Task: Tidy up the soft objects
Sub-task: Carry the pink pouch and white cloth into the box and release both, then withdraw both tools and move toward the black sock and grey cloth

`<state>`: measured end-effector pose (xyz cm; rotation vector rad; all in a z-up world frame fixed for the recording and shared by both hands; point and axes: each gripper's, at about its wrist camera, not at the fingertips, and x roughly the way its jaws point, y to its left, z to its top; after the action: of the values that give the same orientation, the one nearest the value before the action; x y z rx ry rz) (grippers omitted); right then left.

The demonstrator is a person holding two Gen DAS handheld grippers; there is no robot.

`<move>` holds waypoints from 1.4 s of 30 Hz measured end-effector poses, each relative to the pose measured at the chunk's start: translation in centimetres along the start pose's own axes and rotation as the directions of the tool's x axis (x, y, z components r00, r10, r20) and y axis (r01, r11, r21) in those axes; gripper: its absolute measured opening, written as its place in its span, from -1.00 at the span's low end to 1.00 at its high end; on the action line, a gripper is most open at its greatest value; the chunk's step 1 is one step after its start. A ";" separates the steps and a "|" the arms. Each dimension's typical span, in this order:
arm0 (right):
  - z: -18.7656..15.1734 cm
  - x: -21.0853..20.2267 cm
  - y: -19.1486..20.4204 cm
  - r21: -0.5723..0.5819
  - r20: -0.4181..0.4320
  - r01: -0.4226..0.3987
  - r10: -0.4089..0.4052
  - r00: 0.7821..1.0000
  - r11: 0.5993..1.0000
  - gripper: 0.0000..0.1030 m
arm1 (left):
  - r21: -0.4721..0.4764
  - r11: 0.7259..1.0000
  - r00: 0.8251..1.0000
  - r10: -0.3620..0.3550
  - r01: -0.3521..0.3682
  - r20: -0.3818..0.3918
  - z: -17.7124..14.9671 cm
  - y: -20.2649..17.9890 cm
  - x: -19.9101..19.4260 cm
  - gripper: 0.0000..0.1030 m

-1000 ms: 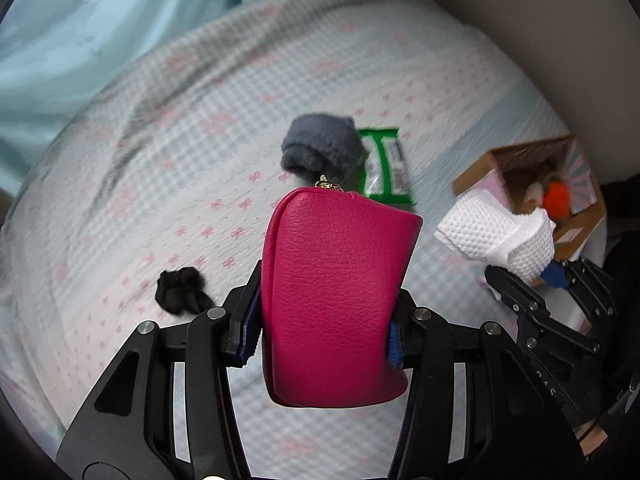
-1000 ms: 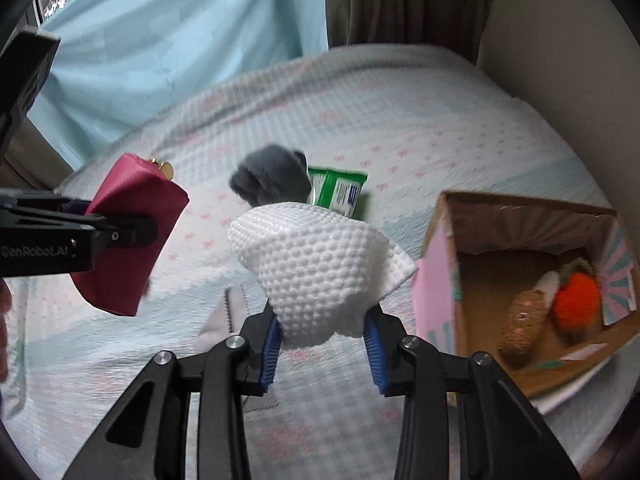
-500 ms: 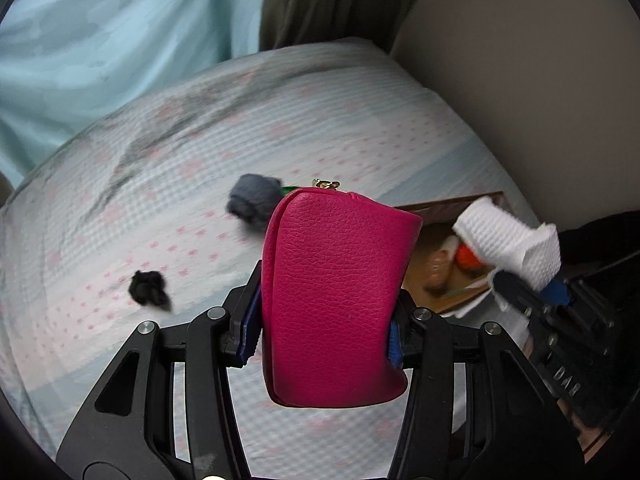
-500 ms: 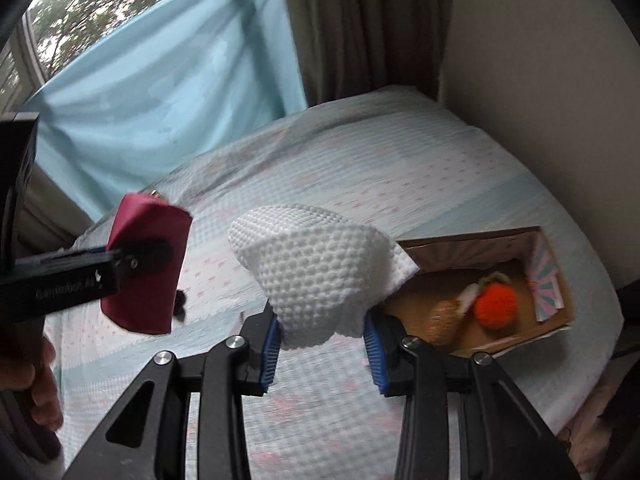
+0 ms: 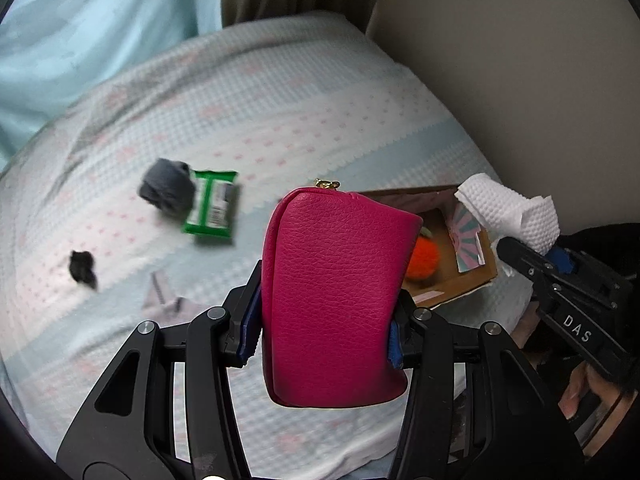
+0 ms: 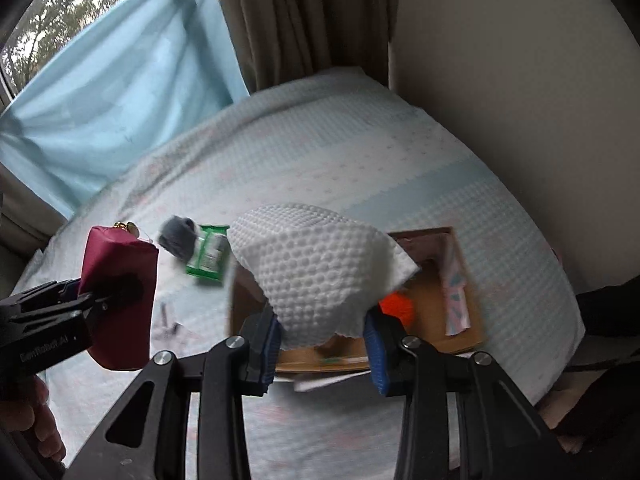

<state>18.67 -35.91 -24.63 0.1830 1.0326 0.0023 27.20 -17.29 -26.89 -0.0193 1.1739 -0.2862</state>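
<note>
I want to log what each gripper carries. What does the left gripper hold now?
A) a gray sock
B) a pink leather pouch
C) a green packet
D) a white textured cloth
B: the left gripper is shut on the pink leather pouch, while the right gripper holds the white textured cloth.

I'm in a home bedroom: a quilted bedspread lies beyond my fingers, with curtains and a window farther ahead.
</note>
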 end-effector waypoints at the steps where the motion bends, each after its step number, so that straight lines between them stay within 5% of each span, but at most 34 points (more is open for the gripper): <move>1: 0.2 0.7 -0.9 -0.008 -0.018 0.001 -0.001 1.000 1.000 -0.34 | -0.005 1.000 1.000 0.004 -0.004 -0.009 0.2 -0.7 0.9 -0.13; 9: 1.1 7.6 -6.6 -0.053 -0.177 -0.010 0.001 0.984 0.999 -0.34 | -0.086 0.996 0.994 0.005 -0.015 -0.109 1.7 -4.7 9.7 -0.13; 17: 1.9 13.9 -9.3 -0.053 -0.301 -0.051 0.032 0.953 0.997 -0.34 | -0.136 0.989 0.975 0.030 -0.062 -0.222 1.5 -4.7 16.9 -0.13; 27: 2.4 16.9 -9.9 0.001 -0.393 -0.065 0.060 0.918 0.998 -0.31 | -0.113 0.990 0.958 0.054 -0.089 -0.280 1.2 -5.2 19.5 -0.02; 28: 2.4 17.1 -10.0 0.013 -0.401 -0.069 0.068 0.914 0.998 -0.08 | -0.099 0.991 0.959 0.057 -0.088 -0.277 1.2 -5.4 19.4 0.07; 30: 2.6 17.2 -10.2 0.041 -0.400 -0.080 0.090 0.912 0.996 0.31 | -0.069 0.993 0.961 0.077 -0.099 -0.265 1.6 -5.6 19.0 0.94; 31: 2.6 17.1 -10.3 0.056 -0.391 -0.088 0.103 0.915 0.995 0.63 | -0.049 0.990 0.960 0.116 -0.132 -0.254 1.7 -5.8 18.7 1.00; 34: 2.7 16.7 -11.0 0.115 -0.371 -0.103 0.139 0.918 0.988 0.98 | -0.023 0.992 0.959 0.111 -0.121 -0.260 1.6 -5.8 18.1 1.00; 42: 2.2 15.2 -11.0 0.130 -0.346 -0.093 0.133 0.929 0.987 0.98 | -0.027 0.993 0.967 0.103 -0.112 -0.235 0.9 -5.6 15.6 1.00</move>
<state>27.43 -45.70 -38.19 0.3533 1.3825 0.0852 32.34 -26.44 -39.73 0.0443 1.4090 -0.1722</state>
